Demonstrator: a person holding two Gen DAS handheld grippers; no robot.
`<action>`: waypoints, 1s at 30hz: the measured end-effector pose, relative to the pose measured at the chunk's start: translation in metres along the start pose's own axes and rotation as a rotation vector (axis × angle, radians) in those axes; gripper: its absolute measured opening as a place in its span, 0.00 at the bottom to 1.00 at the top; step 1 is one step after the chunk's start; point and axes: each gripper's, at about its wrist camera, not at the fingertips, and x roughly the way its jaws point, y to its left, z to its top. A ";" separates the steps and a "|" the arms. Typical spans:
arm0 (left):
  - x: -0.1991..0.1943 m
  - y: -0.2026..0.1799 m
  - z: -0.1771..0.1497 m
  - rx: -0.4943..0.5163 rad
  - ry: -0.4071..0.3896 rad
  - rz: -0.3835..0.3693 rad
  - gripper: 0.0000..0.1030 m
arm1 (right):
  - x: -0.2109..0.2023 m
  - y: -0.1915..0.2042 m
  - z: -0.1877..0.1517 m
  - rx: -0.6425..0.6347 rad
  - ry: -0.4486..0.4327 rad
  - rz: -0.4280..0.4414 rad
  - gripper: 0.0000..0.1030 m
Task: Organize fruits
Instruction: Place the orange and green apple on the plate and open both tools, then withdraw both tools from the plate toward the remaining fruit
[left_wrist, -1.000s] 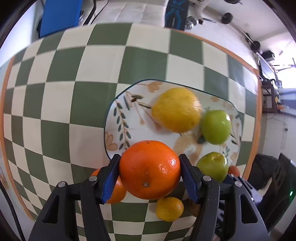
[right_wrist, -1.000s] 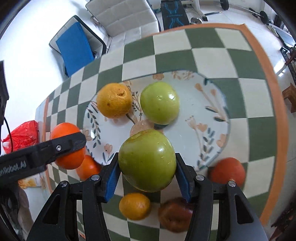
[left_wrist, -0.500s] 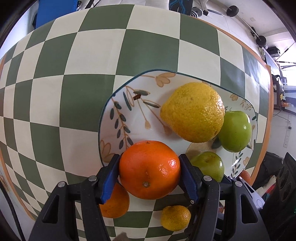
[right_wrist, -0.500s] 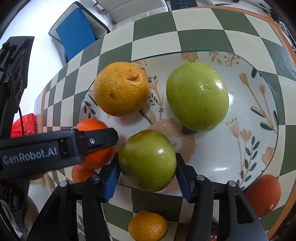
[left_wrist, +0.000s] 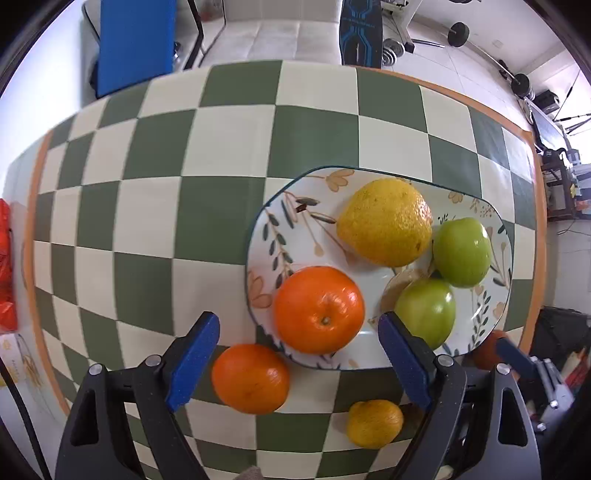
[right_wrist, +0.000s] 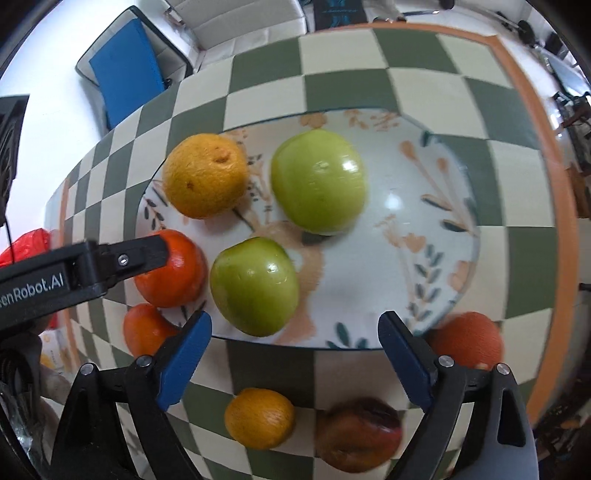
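Plate (left_wrist: 369, 363): glazed oval dish, white with painted leaves and flowers, thin dark rim; it sits on a green-and-cream checked cloth (left_wrist: 229, 147) with an orange border.
Left gripper (left_wrist: 299, 343): jaws have just been opening and now stand wide, blue pads clear on both sides of the orange (left_wrist: 319, 309), which rests on the plate's near rim; nothing gripped.
Right gripper (right_wrist: 295, 338): jaws have just been opening too, now spread wide, the near apple (right_wrist: 255, 291) lying loose on the plate beyond the pads; nothing gripped.
On the plate: a dimpled yellow citrus (left_wrist: 386, 221), a second smooth, glossy green apple (right_wrist: 319, 181) beside it.
Off the plate, near edge: a second orange (left_wrist: 251, 378), a small pebbly mandarin (left_wrist: 375, 424), a dull reddish-brown fruit (right_wrist: 358, 434), blurred.
Off the plate, right corner: a round red-orange fruit (right_wrist: 467, 339), partly behind the right gripper's finger.
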 end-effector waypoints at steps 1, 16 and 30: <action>-0.004 -0.003 -0.005 0.002 -0.020 0.017 0.85 | -0.006 -0.002 -0.002 -0.002 -0.013 -0.035 0.92; -0.091 0.001 -0.079 0.012 -0.246 0.052 0.85 | -0.098 -0.025 -0.045 -0.020 -0.174 -0.161 0.94; -0.167 -0.005 -0.156 0.027 -0.402 0.007 0.85 | -0.196 -0.010 -0.121 -0.064 -0.327 -0.150 0.94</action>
